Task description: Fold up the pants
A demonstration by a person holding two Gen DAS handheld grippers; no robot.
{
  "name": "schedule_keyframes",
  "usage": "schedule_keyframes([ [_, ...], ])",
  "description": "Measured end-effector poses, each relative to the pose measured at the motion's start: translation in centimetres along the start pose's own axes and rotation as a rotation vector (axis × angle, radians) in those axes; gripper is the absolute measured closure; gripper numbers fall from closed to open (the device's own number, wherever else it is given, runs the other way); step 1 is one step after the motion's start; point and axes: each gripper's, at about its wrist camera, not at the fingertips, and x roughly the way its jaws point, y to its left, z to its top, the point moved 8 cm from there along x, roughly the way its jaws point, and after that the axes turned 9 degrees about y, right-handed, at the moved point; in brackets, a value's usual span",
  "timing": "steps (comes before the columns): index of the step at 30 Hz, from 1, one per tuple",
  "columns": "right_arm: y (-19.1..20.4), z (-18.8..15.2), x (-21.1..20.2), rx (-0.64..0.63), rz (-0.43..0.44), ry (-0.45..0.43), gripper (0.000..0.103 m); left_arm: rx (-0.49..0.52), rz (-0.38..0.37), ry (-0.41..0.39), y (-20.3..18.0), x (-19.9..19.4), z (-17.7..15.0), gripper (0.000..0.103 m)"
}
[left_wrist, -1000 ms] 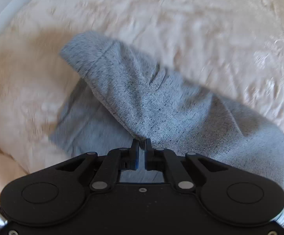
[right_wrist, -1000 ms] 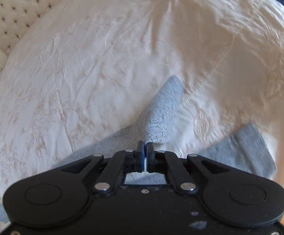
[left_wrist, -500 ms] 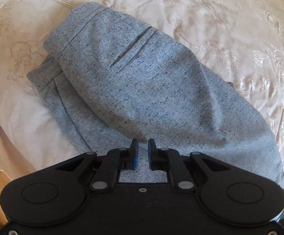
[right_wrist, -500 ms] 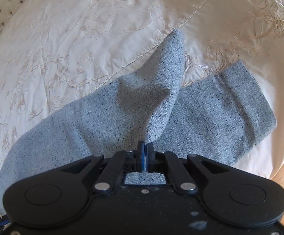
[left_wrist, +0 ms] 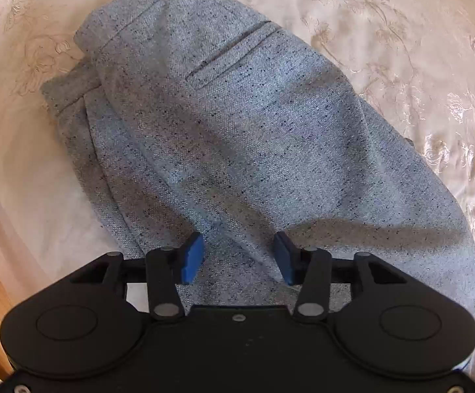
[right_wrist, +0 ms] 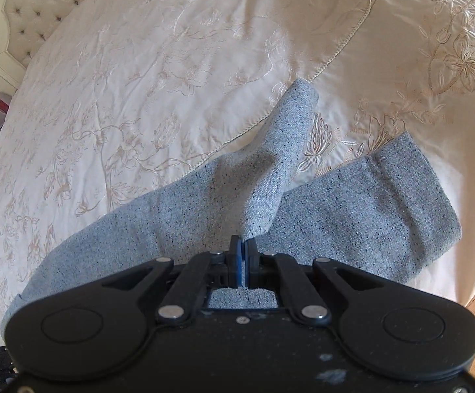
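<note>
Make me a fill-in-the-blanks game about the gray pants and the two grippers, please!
1. The left gripper is ____, holding nothing.
2. The right gripper is shut on the gray ____.
3. The pants lie on a cream, flower-stitched ____.
4. The lifted leg's cuff points away from the ____ gripper.

Missing words: open; pants; bedspread; right

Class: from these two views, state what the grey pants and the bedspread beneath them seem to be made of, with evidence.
Pants: apparently a woven, matte, wool-like tweed; grey with dark flecks and visible weave. Bedspread: seemingly satin-like cream fabric with a soft sheen and embroidered floral stitching.
</note>
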Motion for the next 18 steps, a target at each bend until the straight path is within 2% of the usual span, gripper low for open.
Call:
schedule_keyframes([
  [4,0.8,-0.7,0.2,0.001,-0.017,-0.008,0.101,0.019,-0.01,0.021,-1.0,1.6,1.5,0.048],
  [5,0.9,-0.7,0.3,0.001,-0.021,-0.01,0.101,0.01,-0.003,0.024,-1.4,1.7,2.1,0.05],
  [6,1.1,-0.8,0.4,0.001,-0.025,-0.011,0.101,0.003,0.002,0.03,-1.6,1.7,2.3,0.056],
  [7,1.3,-0.7,0.5,0.0,-0.029,-0.012,0.101,0.003,0.013,0.033,-2.0,1.4,2.7,0.08],
  [8,1.5,-0.5,0.6,0.001,-0.031,-0.016,0.101,0.005,0.005,0.026,-2.3,0.9,3.0,0.087],
  [11,2.0,0.6,0.4,0.006,-0.03,-0.038,0.101,0.013,-0.066,-0.001,-3.8,-2.3,4.1,0.089],
  [14,2.6,2.0,-1.6,0.013,-0.014,-0.095,0.101,0.081,-0.142,-0.049,-5.2,-7.5,4.5,0.089],
  [16,2.8,2.5,-4.2,0.031,0.011,-0.143,0.101,0.128,-0.166,-0.077,-5.1,-10.7,4.2,0.089],
  [18,2.5,1.9,-6.3,0.054,0.036,-0.174,0.101,0.147,-0.147,-0.065,-3.8,-11.6,3.9,0.088],
])
